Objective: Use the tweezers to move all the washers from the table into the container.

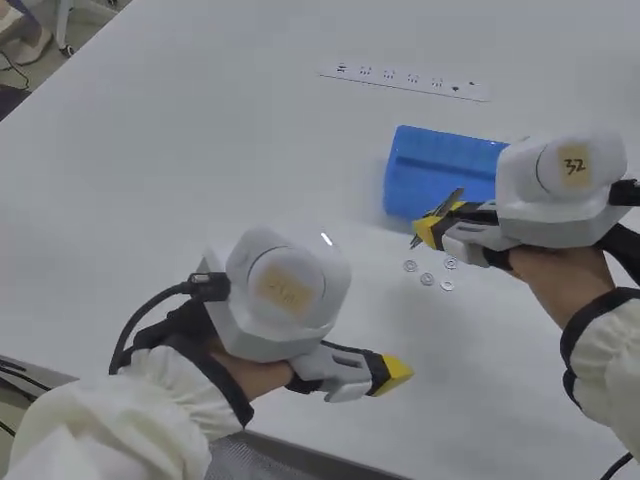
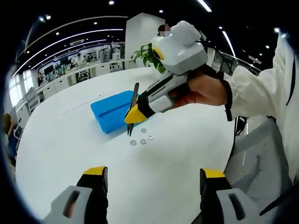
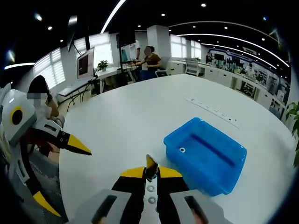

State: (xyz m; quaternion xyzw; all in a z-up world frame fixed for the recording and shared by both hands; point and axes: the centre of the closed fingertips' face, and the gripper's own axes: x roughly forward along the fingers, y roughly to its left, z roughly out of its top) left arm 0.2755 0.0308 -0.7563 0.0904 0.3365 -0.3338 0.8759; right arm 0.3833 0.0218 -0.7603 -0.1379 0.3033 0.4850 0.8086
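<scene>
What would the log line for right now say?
right gripper: shut on tweezers, over washers | left gripper: open, empty | washers: four on table, one in container

The right gripper [image 3: 150, 173] is seen with its jaws pressed together on the tweezers [image 3: 150, 165], which project forward from between them over the white table [image 3: 140, 112]. Two washers [image 3: 150, 188] are glimpsed on the table in the gap beneath the jaws. Just beyond, a blue container [image 3: 210, 163] is set, with one washer [image 3: 182, 150] lying inside. A power strip [image 3: 212, 112] is laid farther off, toward the table's far edge. At the left, the left gripper [image 3: 70, 179] is held with its jaws spread wide.
</scene>
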